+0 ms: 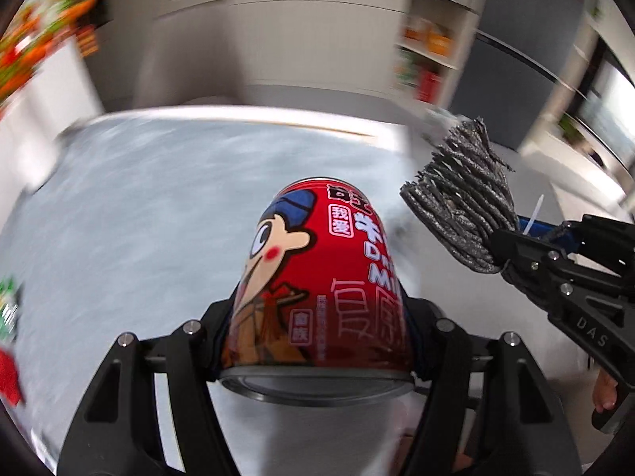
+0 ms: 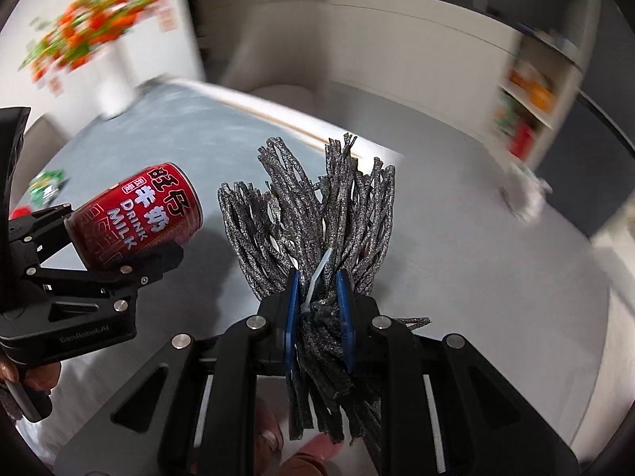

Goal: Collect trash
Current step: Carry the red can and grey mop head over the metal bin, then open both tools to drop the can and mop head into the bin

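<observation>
My left gripper [image 1: 319,317] is shut on a red milk can [image 1: 317,269] with a cartoon face, held in the air above the grey carpet. The can also shows in the right wrist view [image 2: 137,216], held by the left gripper [image 2: 131,248]. My right gripper [image 2: 317,305] is shut on a bundle of glittery dark grey strands [image 2: 313,214] tied with a white zip tie, strands fanning up and hanging below the blue pads [image 2: 291,309]. In the left wrist view the bundle [image 1: 460,194] and right gripper [image 1: 512,250] are at the right.
A grey carpet [image 1: 139,206] lies on the pale floor. Green and red wrappers [image 1: 10,337] lie at the left edge. A white crumpled item [image 2: 528,194] lies on the floor at right. Shelves [image 1: 432,51] and a white counter stand behind, blurred.
</observation>
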